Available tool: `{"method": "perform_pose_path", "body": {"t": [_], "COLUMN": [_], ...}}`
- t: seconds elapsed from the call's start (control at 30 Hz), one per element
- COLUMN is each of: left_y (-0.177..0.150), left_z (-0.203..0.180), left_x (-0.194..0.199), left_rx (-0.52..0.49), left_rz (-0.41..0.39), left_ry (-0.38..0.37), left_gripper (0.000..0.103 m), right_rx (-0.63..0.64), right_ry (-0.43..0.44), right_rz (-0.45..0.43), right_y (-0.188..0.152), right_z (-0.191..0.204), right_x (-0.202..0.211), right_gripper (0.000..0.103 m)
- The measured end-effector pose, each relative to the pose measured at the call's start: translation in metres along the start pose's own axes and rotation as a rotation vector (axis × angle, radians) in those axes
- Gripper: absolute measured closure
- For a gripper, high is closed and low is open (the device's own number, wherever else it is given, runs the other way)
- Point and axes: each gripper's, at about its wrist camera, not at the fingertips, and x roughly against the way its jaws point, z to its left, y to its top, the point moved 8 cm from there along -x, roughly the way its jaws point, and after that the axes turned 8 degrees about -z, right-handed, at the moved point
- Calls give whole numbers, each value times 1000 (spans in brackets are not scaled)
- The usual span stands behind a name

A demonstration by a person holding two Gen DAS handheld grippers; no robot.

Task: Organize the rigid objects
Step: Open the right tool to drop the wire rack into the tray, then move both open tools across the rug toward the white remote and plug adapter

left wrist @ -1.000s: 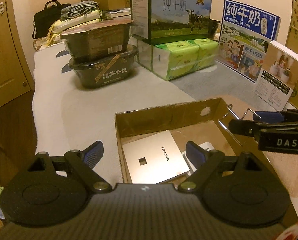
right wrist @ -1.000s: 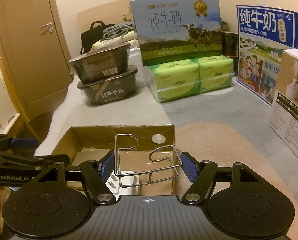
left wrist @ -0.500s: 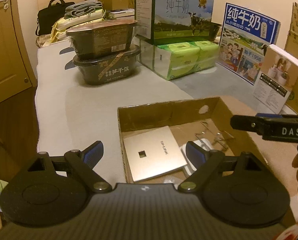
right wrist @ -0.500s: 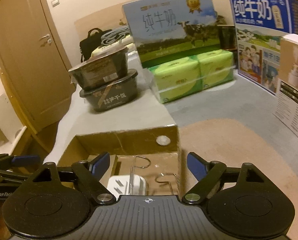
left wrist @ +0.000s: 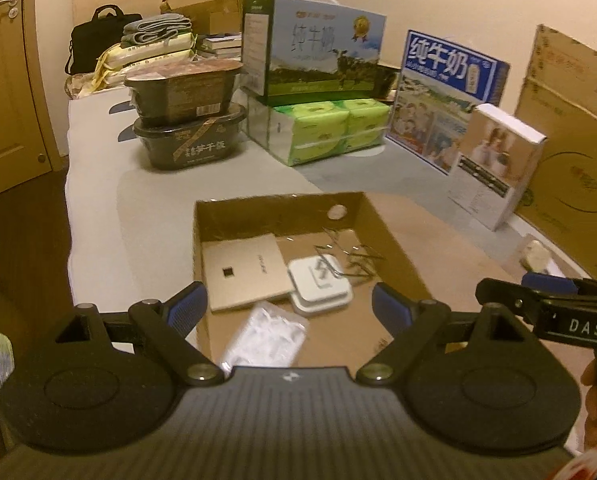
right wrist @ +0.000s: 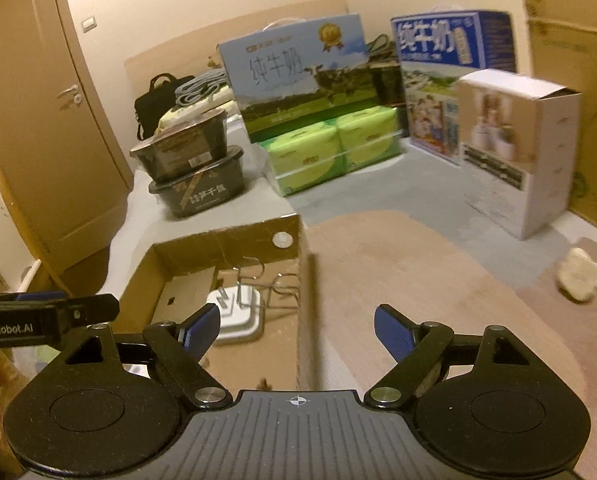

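Both tongs are spread wide and hold nothing. The left tongs (left wrist: pixel 288 304) hang over the near edge of the cardboard box (left wrist: pixel 394 240) at frame centre; the right tongs (right wrist: pixel 298 330) straddle the box's right wall in the right wrist view. Judging by this, a drop-off looks finished. In the box lie a bent wire rack (left wrist: pixel 348 260), thin and springy, partly resting on a glossy white charger (left wrist: pixel 320 284), beside a flat matte gold TP-LINK router (left wrist: pixel 244 270) and a crinkly clear plastic packet (left wrist: pixel 268 334). The next move probably calls for reaching the pale lumpy object (right wrist: pixel 578 274) at right, on the rug-like surface.
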Motion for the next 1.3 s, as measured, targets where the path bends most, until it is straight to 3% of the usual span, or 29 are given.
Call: {"method": "perform_pose_path", "body": {"t": [0.23,0.57,0.87,1.3], "left_y": [-16,-32,-43,-50], "left_z": [-21,-64,-118,-183], "left_x": [41,82,94,98], "left_rx": [29,29,-18,-91], "left_rz": [-12,-43,-31,-27], "left_ry": [-22,-78,-172,-293], "left_gripper": [14,4,4,4], "right_rx": [4,-9,-46,-58], "right_ry": [-41,-131,-228,-358], "right_rz": [-11,-44,-47,-48], "right_y": [-12,-29,-44,-58], "right_z": [-9,-41,-86,-128], "right_x": [61,140,198,244], "right_gripper": [19,19,19,19]}}
